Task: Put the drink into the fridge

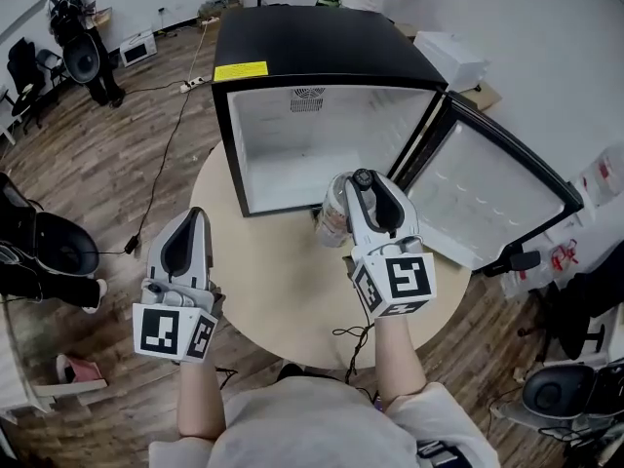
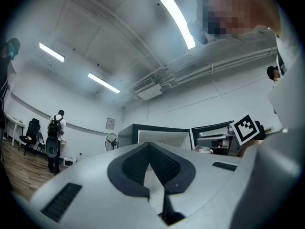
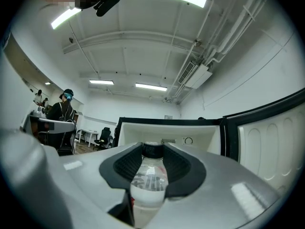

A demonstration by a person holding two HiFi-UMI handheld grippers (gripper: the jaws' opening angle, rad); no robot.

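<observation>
A clear drink bottle (image 1: 334,214) with a black cap (image 3: 153,150) is held upright in my right gripper (image 1: 363,185), whose jaws are shut on its neck and shoulder (image 3: 148,185). It hangs over the round table just in front of the open black mini fridge (image 1: 322,105), whose white inside (image 1: 322,144) is bare. The fridge door (image 1: 483,198) stands swung open to the right. My left gripper (image 1: 193,224) hovers over the table's left edge with its jaws closed together and nothing between them; its fingertips (image 2: 143,168) meet in the left gripper view.
The round beige table (image 1: 283,291) carries the fridge. A black cable (image 1: 351,337) lies near its front edge. Office chairs (image 1: 44,247) stand at the left and a person (image 1: 83,37) stands far back left. A white box (image 1: 451,58) sits behind the fridge.
</observation>
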